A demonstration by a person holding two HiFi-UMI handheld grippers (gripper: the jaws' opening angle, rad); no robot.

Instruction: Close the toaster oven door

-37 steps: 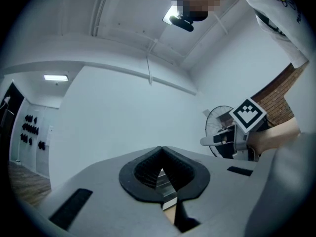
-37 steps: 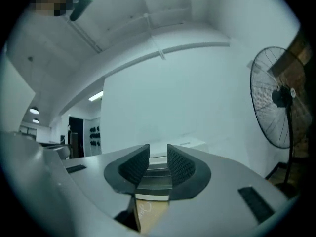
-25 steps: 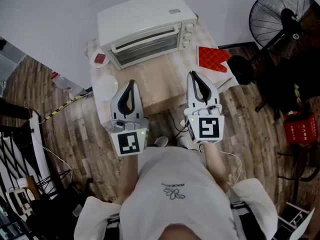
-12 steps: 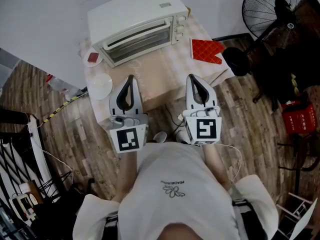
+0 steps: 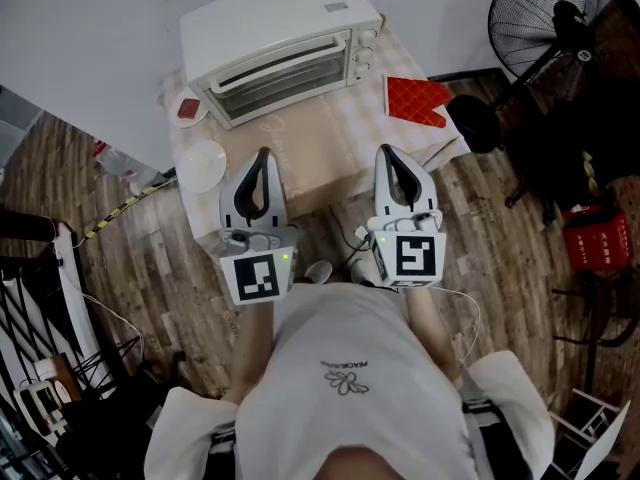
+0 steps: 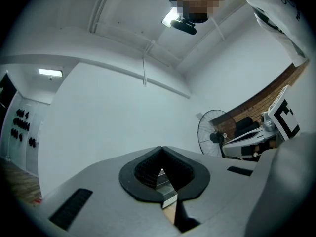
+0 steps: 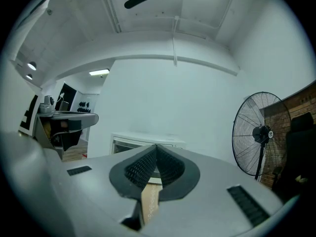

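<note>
You've got a white toaster oven [image 5: 280, 43] on a beige table [image 5: 320, 163] with a faint pale check, plus a red quilted mitt [image 5: 418, 101] and a white plate [image 5: 201, 165]. Your left gripper [image 5: 263, 154] and right gripper [image 5: 386, 150] are light grey with black pads and black-and-white marker cubes. Floor [image 5: 150, 268] is brown wood plank, fan [image 5: 545, 18] black.

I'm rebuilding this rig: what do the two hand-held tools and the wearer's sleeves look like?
Left tool and right tool: pale grey tapered shells, black ribbed pads, a white cube with black square marker behind each. The person wears a white short-sleeved shirt.
</note>
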